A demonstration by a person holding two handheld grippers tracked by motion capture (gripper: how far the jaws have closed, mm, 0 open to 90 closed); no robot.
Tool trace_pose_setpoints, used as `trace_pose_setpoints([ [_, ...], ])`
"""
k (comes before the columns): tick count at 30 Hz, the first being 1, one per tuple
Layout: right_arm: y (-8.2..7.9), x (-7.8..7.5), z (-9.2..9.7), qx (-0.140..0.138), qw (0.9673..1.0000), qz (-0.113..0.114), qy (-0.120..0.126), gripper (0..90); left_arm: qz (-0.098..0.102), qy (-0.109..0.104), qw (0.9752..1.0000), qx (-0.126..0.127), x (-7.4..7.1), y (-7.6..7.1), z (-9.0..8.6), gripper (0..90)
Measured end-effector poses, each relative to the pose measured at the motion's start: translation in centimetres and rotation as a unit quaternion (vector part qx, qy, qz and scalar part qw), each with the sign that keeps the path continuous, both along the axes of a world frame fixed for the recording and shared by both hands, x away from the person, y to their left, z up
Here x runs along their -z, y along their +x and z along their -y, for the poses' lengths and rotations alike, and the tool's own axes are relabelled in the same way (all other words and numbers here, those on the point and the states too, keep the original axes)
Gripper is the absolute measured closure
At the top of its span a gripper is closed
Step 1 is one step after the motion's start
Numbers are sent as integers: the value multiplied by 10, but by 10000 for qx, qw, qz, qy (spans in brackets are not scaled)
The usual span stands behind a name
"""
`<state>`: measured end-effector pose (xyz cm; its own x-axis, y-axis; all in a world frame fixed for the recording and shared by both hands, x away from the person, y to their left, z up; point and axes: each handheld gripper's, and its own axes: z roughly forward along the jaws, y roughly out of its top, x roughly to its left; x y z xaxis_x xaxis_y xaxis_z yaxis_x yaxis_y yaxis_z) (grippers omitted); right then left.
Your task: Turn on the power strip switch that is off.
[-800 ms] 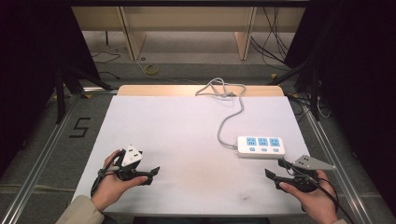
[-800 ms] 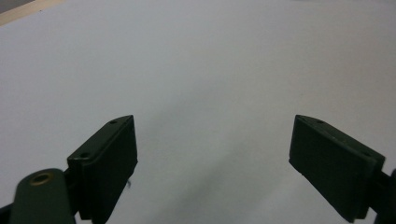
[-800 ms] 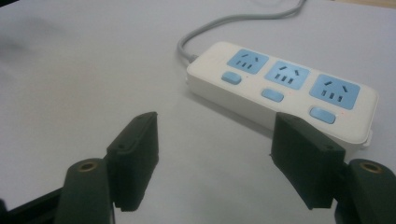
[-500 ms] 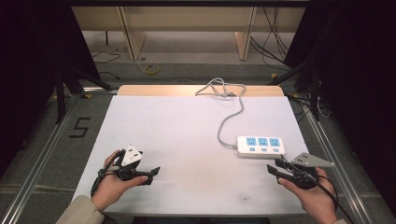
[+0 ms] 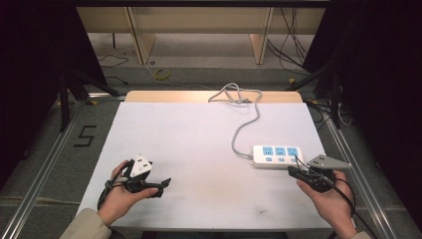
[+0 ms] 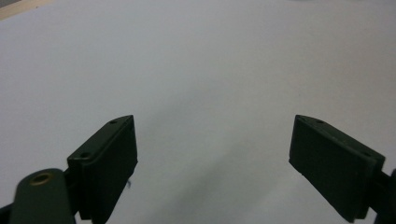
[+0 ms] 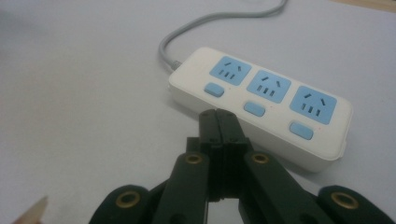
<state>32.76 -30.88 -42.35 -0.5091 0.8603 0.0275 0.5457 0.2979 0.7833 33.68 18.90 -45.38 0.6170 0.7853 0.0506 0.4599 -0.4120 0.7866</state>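
Strip: your power strip (image 5: 277,155) lies flat near the right edge of the tabletop (image 5: 199,144), closer to the near edge than the far one. It is white, with three blue sockets in a row and a blue button below each.
Cord: its grey cord (image 5: 245,124) leaves the strip's left end, curves toward the far edge and loops on the bare wood strip there.
Right gripper: you hold your right gripper (image 5: 293,172) at the near right corner, its tips just beside the strip's near long side. In the right gripper view (image 7: 219,116) the tips point at the strip's front edge, below the left and middle buttons; whether they touch it cannot be told.
Right jaws: clenched, pad pressed to pad, nothing between them.
Left gripper: you hold your left gripper (image 5: 163,185) near the near left corner, well apart from the strip.
Left jaws: released, standing wide apart in the left gripper view (image 6: 215,168), with bare tabletop showing between them.
Hands: your right hand (image 5: 328,199) and left hand (image 5: 119,199) both come in over the near edge.
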Motion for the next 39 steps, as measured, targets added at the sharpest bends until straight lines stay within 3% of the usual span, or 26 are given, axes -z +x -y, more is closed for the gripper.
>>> trace_pose_setpoints([
  [16,21,-8,-7,103,9997,-232,-10,900,-35,-13,10000,23,0,0,0,148],
  [39,37,-14,-11,192,9990,-396,-24,900,-37,-23,10000,18,1,1,1,148],
])
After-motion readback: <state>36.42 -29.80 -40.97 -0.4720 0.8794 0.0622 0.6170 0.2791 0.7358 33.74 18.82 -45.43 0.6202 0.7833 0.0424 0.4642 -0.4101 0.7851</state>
